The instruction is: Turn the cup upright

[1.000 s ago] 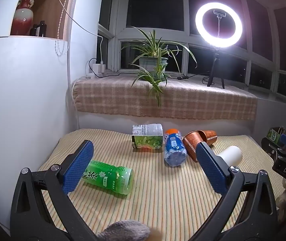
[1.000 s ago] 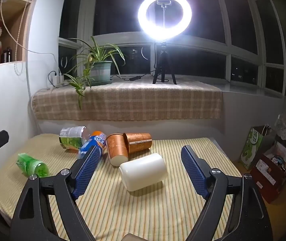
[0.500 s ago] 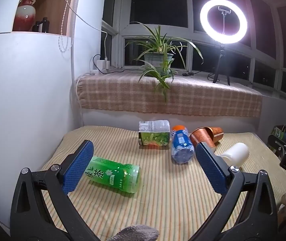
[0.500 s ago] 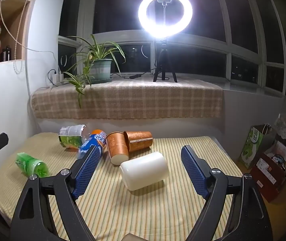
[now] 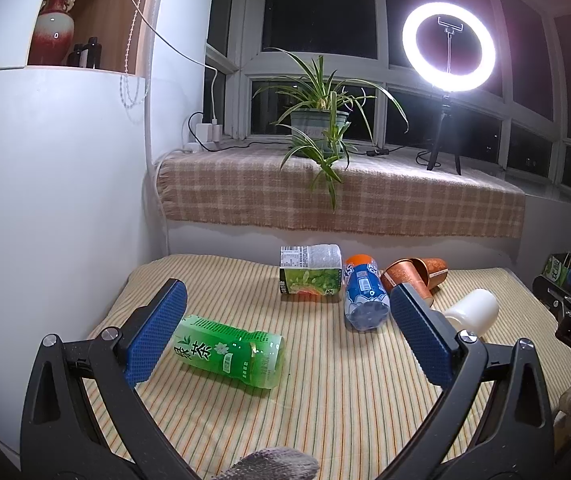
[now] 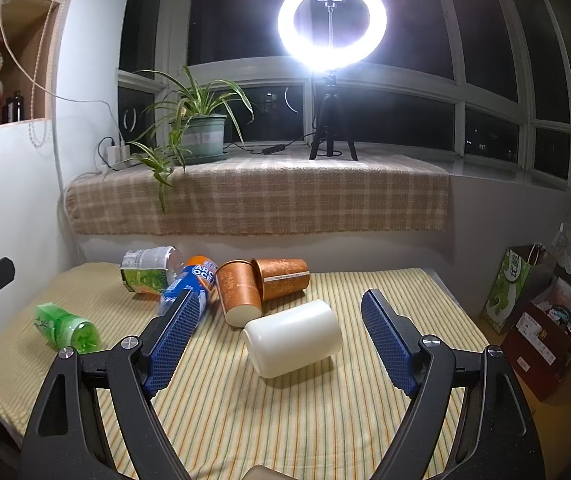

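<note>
A white cup (image 6: 294, 338) lies on its side on the striped table, between the open fingers of my right gripper (image 6: 279, 336) and a little ahead of them; it also shows in the left wrist view (image 5: 473, 312). Two copper cups (image 6: 241, 292) (image 6: 283, 278) lie on their sides behind it, and show in the left wrist view (image 5: 411, 278). My left gripper (image 5: 285, 338) is open and empty above the table's left part, with a green tea bottle (image 5: 227, 350) lying by its left finger.
A blue bottle (image 5: 363, 294) and a green-labelled clear bottle (image 5: 311, 268) lie at mid table. A white wall stands left. A checked window ledge (image 6: 257, 196) holds a plant (image 6: 201, 136) and ring light (image 6: 331, 24). Bags and boxes (image 6: 541, 320) stand right of the table.
The left gripper has drifted left and slightly closer, so the bottles sit further right in its view. The right gripper has edged slightly towards the white cup. Both stay open.
</note>
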Action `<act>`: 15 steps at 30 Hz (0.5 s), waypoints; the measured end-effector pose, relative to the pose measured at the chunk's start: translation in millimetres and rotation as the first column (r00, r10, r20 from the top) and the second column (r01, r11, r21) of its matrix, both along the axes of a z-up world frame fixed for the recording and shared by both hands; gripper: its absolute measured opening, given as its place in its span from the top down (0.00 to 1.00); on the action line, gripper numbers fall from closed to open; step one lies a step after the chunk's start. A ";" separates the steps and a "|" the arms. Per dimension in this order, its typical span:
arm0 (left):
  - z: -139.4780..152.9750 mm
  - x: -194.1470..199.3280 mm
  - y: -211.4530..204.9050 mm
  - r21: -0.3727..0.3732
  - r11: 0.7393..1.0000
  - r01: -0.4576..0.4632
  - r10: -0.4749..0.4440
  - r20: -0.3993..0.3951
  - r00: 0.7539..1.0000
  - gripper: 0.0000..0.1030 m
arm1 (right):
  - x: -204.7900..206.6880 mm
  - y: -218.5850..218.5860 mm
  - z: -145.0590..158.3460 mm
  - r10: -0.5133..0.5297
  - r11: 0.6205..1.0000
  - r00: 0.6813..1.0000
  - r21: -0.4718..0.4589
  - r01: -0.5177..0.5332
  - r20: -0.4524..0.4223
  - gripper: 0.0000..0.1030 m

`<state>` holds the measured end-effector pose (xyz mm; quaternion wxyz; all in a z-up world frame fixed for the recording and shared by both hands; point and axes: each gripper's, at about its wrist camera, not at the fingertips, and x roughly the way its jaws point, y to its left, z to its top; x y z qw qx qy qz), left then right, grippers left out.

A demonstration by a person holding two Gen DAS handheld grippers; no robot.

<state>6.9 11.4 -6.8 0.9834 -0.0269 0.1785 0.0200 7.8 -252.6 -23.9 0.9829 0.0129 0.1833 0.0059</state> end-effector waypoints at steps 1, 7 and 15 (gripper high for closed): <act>-0.1 -0.2 0.1 0.000 1.000 -0.001 0.001 0.000 1.000 0.00 | 0.0 -0.3 -0.2 -0.002 1.000 1.000 0.002 0.002 -0.001 0.19; 2.7 -1.6 -2.1 -0.003 1.000 0.003 -0.003 0.002 1.000 0.00 | -0.5 -2.6 -0.5 -0.004 1.000 1.000 0.009 0.004 -0.002 0.19; 4.5 -1.6 -4.2 -0.002 1.000 0.002 -0.002 0.001 1.000 0.00 | 0.2 -3.6 -1.6 0.000 1.000 1.000 0.017 0.000 -0.013 0.19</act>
